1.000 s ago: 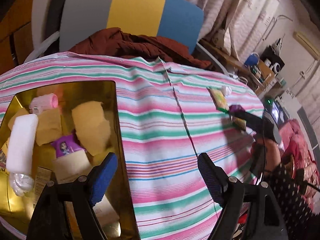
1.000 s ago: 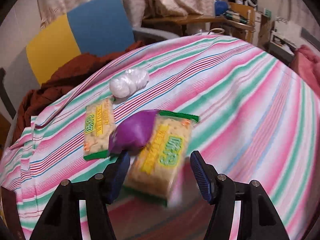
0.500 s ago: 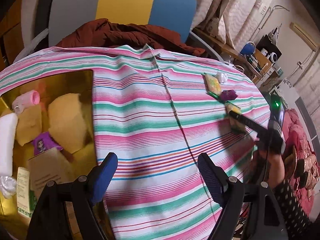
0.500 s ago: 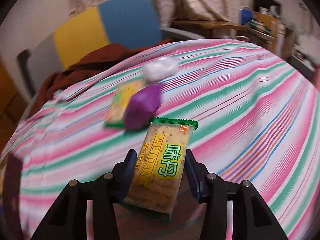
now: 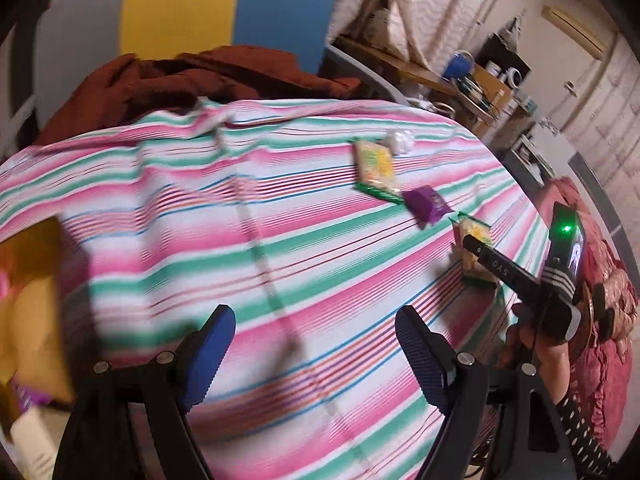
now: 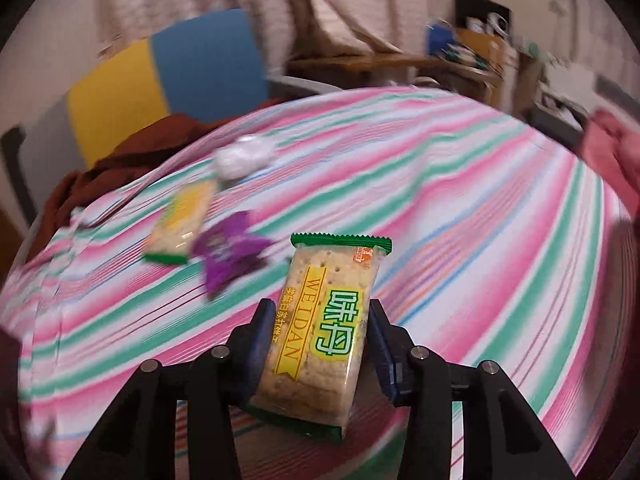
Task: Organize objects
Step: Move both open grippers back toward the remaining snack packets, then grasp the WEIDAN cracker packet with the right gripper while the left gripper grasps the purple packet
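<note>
The right gripper (image 6: 320,344) has a cracker packet (image 6: 320,320) pinched between its blue pads, jaws closing in on it, packet tilted up off the striped tablecloth (image 6: 460,220). Just past it, toward the far edge of the table, a purple wrapper (image 6: 228,252) lies next to a second cracker packet (image 6: 180,220), with a white wad of plastic (image 6: 244,156) beyond them. The left gripper (image 5: 316,352) hangs over the cloth with its jaws wide apart, nothing between them. A gold tin (image 5: 28,312) with bits in it sits at the table's left edge, pretty blurry. Brown clothes (image 5: 192,76) are heaped on the chair (image 5: 180,4) behind.
</note>
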Action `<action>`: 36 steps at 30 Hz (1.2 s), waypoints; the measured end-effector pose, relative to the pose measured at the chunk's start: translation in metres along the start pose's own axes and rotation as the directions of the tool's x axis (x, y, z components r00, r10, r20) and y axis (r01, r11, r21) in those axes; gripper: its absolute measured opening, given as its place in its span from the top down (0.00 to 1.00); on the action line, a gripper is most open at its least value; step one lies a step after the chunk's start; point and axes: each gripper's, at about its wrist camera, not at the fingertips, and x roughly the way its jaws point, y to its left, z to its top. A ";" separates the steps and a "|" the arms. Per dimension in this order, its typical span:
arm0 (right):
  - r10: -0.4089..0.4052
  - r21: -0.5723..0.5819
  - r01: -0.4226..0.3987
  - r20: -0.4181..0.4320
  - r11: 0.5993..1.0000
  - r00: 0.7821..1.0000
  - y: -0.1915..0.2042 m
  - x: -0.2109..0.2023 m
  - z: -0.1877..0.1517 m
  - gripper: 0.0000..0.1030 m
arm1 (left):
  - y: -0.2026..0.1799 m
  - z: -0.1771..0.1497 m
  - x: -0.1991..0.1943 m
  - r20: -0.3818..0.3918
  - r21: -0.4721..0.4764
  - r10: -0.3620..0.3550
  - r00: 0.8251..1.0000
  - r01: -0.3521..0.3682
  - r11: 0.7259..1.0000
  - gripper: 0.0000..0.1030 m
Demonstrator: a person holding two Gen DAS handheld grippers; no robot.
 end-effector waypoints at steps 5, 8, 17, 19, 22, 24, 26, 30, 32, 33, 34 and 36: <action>0.004 0.042 -0.005 0.021 0.999 1.000 -0.016 0.000 0.002 0.56 | -0.045 0.028 0.039 -0.029 0.062 -0.060 0.998 0.062 0.996 0.19; -0.007 0.029 0.005 0.048 1.000 0.999 -0.013 -0.002 -0.003 0.56 | -0.073 0.047 0.070 -0.072 0.062 -0.092 0.993 0.096 0.993 0.19; 0.017 0.060 -0.022 0.082 0.998 0.996 -0.018 0.001 -0.005 0.56 | -0.110 0.093 0.142 -0.168 -0.083 -0.139 0.976 0.126 0.989 0.19; 0.021 0.065 -0.026 0.086 0.998 0.996 -0.019 0.001 -0.005 0.56 | -0.115 0.101 0.150 -0.166 -0.090 -0.141 0.976 0.127 0.988 0.19; 0.021 0.067 -0.027 0.090 0.997 0.996 -0.019 0.002 -0.005 0.56 | -0.120 0.108 0.163 -0.181 -0.104 -0.131 0.975 0.114 0.988 0.19; 0.019 0.065 -0.025 0.092 0.998 0.996 -0.018 0.003 -0.004 0.56 | -0.122 0.112 0.172 -0.188 -0.100 -0.113 0.976 0.096 0.990 0.19; 0.018 0.064 -0.024 0.093 0.998 0.995 -0.018 0.003 -0.004 0.56 | -0.124 0.113 0.178 -0.190 -0.077 -0.088 0.978 0.075 0.994 0.19; 0.018 0.065 -0.024 0.097 0.998 0.995 -0.017 0.003 -0.005 0.56 | -0.125 0.106 0.178 -0.156 0.016 -0.057 0.986 0.060 0.998 0.26; 0.018 0.066 -0.025 0.099 0.998 0.995 -0.017 0.003 -0.005 0.56 | -0.126 0.100 0.173 -0.132 0.067 -0.029 0.991 0.038 0.997 0.38; 0.016 0.065 -0.023 0.100 0.998 0.995 -0.017 0.004 -0.005 0.56 | -0.124 0.095 0.170 -0.114 0.091 -0.014 0.993 0.024 0.996 0.47; 0.015 0.064 -0.021 0.100 0.998 0.995 -0.017 0.004 -0.004 0.56 | -0.122 0.091 0.167 -0.096 0.110 -0.005 0.995 0.016 0.994 0.56; 0.013 0.062 -0.019 0.101 0.998 0.995 -0.017 0.004 -0.004 0.56 | -0.114 0.082 0.160 -0.058 0.135 -0.012 0.998 0.020 0.991 0.61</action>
